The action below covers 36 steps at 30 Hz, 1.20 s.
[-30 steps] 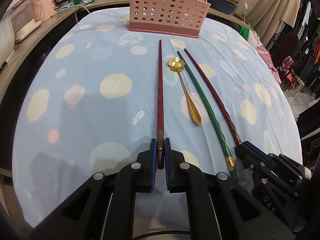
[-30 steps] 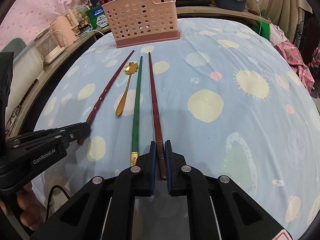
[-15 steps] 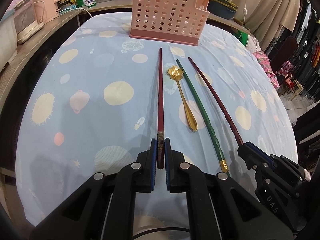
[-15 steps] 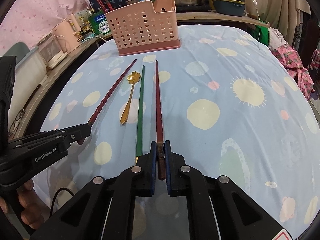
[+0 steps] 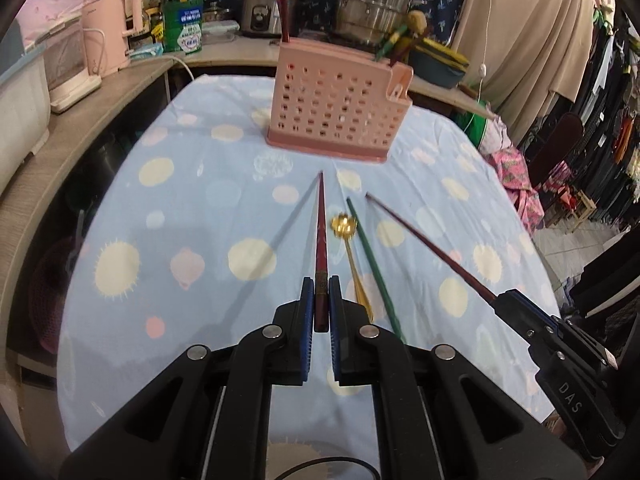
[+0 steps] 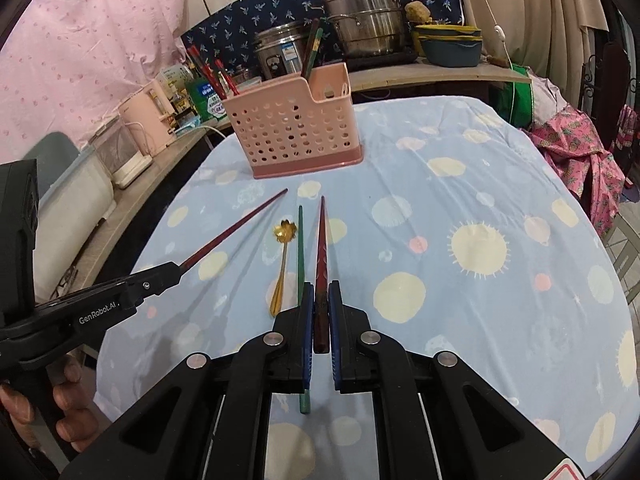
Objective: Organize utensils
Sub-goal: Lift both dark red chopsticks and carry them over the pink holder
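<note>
My left gripper (image 5: 319,292) is shut on the thick end of a dark red chopstick (image 5: 321,232), held off the cloth and pointing at the pink perforated utensil holder (image 5: 338,110). My right gripper (image 6: 319,298) is shut on a second dark red chopstick (image 6: 321,240), also lifted and pointing at the holder (image 6: 294,136). Each gripper shows in the other's view, the right (image 5: 508,300) and the left (image 6: 170,272). A green chopstick (image 6: 300,248) and a gold flower-bowl spoon (image 6: 283,256) lie on the cloth between the two.
The table wears a light blue cloth with pale spots (image 6: 460,240). The holder has several chopsticks standing in it. Behind it a counter carries steel pots (image 6: 362,20), a rice cooker (image 6: 280,50) and pink appliances (image 5: 108,40). Clothes hang at the right.
Both grippers have lifted their red chopsticks off the cloth and tilted up, so the holder and counter now sit lower in view. The green chopstick and spoon stayed on the cloth.
</note>
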### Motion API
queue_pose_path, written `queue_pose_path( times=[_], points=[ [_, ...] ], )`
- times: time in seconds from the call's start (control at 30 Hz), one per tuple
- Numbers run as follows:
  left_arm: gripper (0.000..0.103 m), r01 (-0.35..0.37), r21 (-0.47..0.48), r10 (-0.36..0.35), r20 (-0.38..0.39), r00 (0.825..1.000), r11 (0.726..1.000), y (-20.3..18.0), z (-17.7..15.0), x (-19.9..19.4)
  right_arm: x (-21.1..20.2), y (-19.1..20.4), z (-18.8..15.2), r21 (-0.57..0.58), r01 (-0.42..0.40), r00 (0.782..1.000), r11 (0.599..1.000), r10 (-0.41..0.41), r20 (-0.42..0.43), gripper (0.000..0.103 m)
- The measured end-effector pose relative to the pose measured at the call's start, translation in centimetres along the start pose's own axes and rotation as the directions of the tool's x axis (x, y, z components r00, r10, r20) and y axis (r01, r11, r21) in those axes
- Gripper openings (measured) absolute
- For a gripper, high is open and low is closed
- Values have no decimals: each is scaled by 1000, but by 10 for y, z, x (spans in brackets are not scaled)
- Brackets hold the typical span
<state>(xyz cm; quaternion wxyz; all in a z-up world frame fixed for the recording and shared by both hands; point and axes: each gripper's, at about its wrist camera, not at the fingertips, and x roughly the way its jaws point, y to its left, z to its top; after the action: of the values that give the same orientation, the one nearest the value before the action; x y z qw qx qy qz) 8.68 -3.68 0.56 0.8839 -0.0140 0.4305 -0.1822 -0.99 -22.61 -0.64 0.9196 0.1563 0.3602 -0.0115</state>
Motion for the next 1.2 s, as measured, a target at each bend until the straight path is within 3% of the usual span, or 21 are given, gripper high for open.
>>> queue_pose_path(
  times=[0.3, 0.8, 0.97, 1.2],
  points=[
    [7, 4, 9, -5, 126, 992, 1000, -2, 47, -29, -21, 9, 46, -10, -45, 993, 999, 46, 108, 7],
    [7, -5, 17, 0, 287, 958, 1000, -6, 134, -55, -31, 10, 126, -10, -47, 962, 999, 47, 269, 7],
    [7, 0, 20, -7, 358, 934, 1000, -10, 169, -68, -31, 14, 162, -11, -72, 939, 997, 72, 337, 7],
    [7, 5, 4, -6, 477, 879, 1000, -12, 219, -90, -34, 15, 219, 20, -127, 873, 992, 103, 477, 7]
  ],
)
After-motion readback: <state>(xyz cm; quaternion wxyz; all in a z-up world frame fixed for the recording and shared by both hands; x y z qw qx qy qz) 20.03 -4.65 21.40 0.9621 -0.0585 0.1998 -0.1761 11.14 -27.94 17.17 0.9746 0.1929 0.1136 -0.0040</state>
